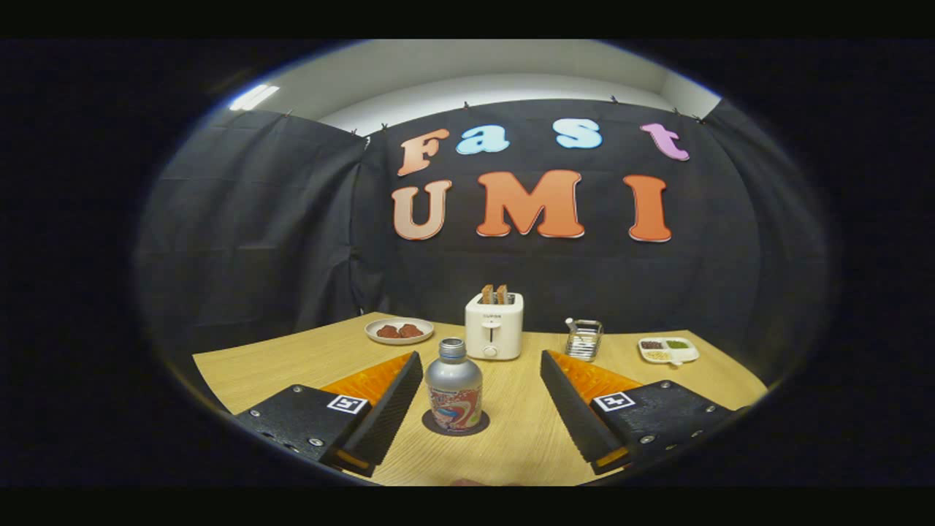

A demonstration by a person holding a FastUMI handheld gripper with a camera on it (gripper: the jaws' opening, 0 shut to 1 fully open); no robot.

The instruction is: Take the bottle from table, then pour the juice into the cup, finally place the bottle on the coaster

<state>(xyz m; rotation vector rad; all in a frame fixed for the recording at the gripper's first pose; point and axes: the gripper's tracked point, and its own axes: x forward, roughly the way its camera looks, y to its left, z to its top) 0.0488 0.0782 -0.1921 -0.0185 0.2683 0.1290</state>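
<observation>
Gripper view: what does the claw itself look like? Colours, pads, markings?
The claw has two wedge-shaped fingers, spread apart. Each carries a black ribbed pad on its inner face, backed by an orange ribbed body. The black housings behind them show silver screws and one white square tag each, printed with a black marker pattern. No cables visible.

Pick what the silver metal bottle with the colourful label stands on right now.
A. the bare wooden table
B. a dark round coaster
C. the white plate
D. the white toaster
B: the silver metal bottle stands upright on the dark round coaster, between the open gripper fingers, neither touching it.
</observation>
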